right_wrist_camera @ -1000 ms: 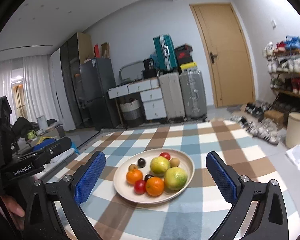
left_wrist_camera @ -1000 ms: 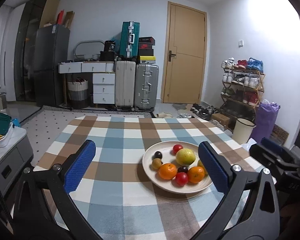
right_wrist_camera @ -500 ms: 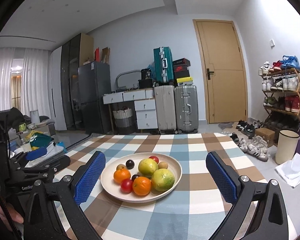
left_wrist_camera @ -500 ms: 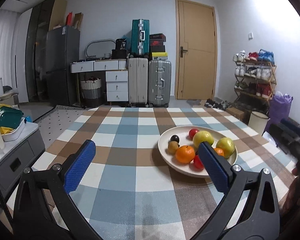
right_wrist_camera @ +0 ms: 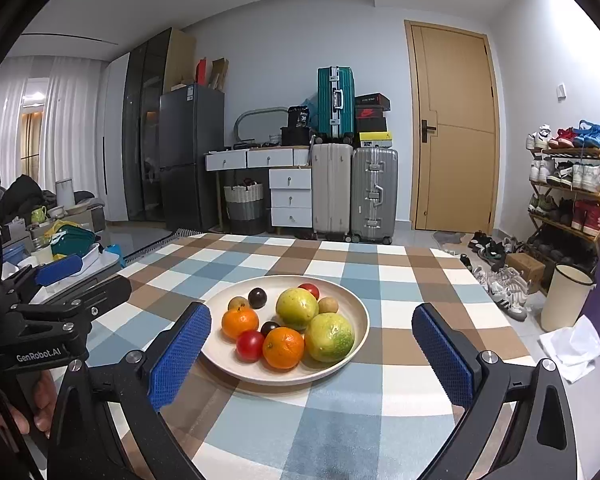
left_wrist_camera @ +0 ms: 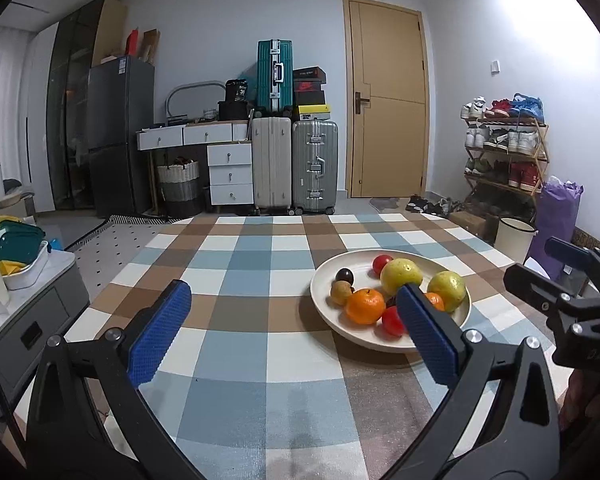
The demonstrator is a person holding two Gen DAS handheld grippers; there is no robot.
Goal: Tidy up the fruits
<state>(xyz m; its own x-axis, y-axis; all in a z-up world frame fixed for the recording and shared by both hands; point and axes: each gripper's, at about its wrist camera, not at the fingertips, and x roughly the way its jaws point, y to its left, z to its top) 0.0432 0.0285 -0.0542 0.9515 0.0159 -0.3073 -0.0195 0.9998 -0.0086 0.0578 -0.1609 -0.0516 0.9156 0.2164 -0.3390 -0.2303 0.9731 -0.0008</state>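
A cream plate [right_wrist_camera: 356, 308] [left_wrist_camera: 324, 280] on a checked tablecloth holds several fruits: two oranges [right_wrist_camera: 283, 347] [left_wrist_camera: 365, 306], two yellow-green citrus [right_wrist_camera: 329, 337] [left_wrist_camera: 402, 276], two red tomatoes [right_wrist_camera: 250, 345], dark plums [right_wrist_camera: 257, 297] and small brown fruits [right_wrist_camera: 238, 303]. My right gripper [right_wrist_camera: 310, 354] stands open just in front of the plate, nothing between its fingers. My left gripper [left_wrist_camera: 294, 330] is open over the cloth left of the plate; its right finger [left_wrist_camera: 428, 332] overlaps the plate's near side. Each gripper shows at the edge of the other's view.
The table [left_wrist_camera: 260, 264] with its checked cloth stretches left of the plate. Beyond it stand suitcases [left_wrist_camera: 274, 160], white drawers [left_wrist_camera: 230, 178], a fridge [left_wrist_camera: 118, 136], a door [left_wrist_camera: 392, 104] and a shoe rack [left_wrist_camera: 504, 148]. A grey cabinet [left_wrist_camera: 32, 300] with dishes sits left.
Both cameras tilted up and pulled back slightly. The plate now sits lower and closer between the right gripper's fingers. Both grippers stayed open.
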